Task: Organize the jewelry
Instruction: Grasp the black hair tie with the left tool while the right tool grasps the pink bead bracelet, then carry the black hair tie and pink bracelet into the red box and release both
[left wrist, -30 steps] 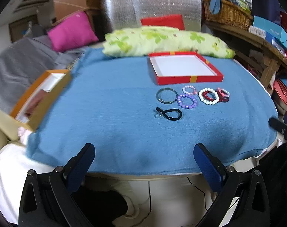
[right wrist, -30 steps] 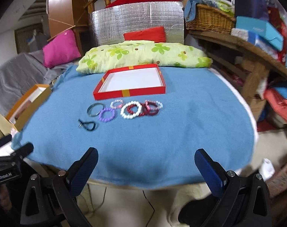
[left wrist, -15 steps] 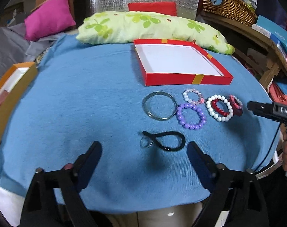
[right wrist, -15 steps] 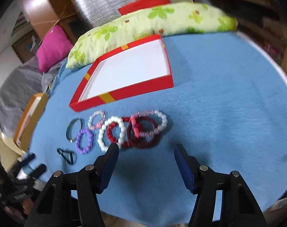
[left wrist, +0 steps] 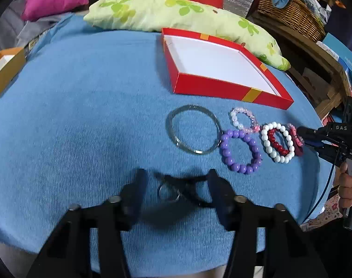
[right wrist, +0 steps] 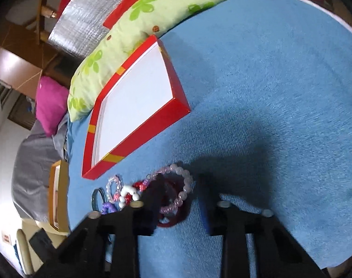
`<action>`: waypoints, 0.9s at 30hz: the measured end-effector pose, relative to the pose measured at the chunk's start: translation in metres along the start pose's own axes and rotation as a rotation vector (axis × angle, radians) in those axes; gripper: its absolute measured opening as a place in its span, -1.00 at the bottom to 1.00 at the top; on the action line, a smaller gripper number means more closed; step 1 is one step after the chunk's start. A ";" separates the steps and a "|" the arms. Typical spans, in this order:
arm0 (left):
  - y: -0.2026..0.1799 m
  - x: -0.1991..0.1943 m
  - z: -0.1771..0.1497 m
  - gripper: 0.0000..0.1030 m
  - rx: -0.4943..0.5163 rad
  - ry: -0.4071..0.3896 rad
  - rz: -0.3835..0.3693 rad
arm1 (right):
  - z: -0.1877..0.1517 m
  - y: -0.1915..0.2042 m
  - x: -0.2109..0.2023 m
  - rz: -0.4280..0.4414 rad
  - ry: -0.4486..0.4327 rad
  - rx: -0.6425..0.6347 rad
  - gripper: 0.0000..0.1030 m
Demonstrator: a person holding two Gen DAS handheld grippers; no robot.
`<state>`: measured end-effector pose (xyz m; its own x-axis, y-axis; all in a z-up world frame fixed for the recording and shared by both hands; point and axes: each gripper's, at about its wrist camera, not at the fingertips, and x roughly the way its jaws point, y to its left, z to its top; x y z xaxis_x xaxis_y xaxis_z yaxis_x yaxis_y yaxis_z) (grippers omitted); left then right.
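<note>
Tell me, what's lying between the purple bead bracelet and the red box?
In the left wrist view, a small pink-and-white bead bracelet lies between the purple bracelet and the red box.

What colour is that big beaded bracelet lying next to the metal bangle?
Purple: the beaded bracelet beside the metal bangle has glossy lilac-purple beads, seen best in the left wrist view.

Bracelets (left wrist: 242, 151) in row before box (left wrist: 222, 67); pillow (left wrist: 176, 11) behind box
</note>
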<state>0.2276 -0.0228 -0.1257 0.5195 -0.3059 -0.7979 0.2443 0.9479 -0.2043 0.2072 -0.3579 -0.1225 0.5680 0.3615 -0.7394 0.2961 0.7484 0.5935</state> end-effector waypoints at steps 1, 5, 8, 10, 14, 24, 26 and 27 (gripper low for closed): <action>-0.001 0.001 0.001 -0.41 0.005 0.000 -0.004 | 0.001 0.000 0.002 -0.002 0.005 0.002 -0.82; -0.005 0.002 0.003 -0.81 0.026 -0.014 -0.011 | 0.001 0.009 0.000 -0.029 -0.032 -0.042 -0.83; -0.010 -0.005 0.009 -0.88 0.057 -0.045 -0.012 | 0.001 0.019 -0.005 -0.039 -0.066 -0.094 -0.83; -0.012 -0.013 0.013 -0.89 0.074 -0.073 -0.007 | 0.000 0.022 -0.009 -0.027 -0.079 -0.113 -0.83; -0.009 -0.027 0.026 -0.89 0.084 -0.107 -0.017 | 0.002 0.028 -0.021 0.018 -0.127 -0.129 -0.83; -0.025 -0.037 0.088 -0.89 0.139 -0.197 -0.040 | 0.017 0.054 -0.033 0.139 -0.206 -0.149 -0.83; -0.033 -0.034 0.105 -0.89 0.150 -0.218 -0.052 | 0.024 0.061 -0.034 0.162 -0.227 -0.149 -0.83; -0.036 -0.031 0.114 -0.89 0.152 -0.225 -0.056 | 0.029 0.064 -0.034 0.176 -0.239 -0.147 -0.83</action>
<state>0.2961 -0.0578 -0.0293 0.6666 -0.3856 -0.6379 0.3888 0.9100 -0.1438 0.2295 -0.3384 -0.0496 0.7698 0.3648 -0.5237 0.0732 0.7647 0.6403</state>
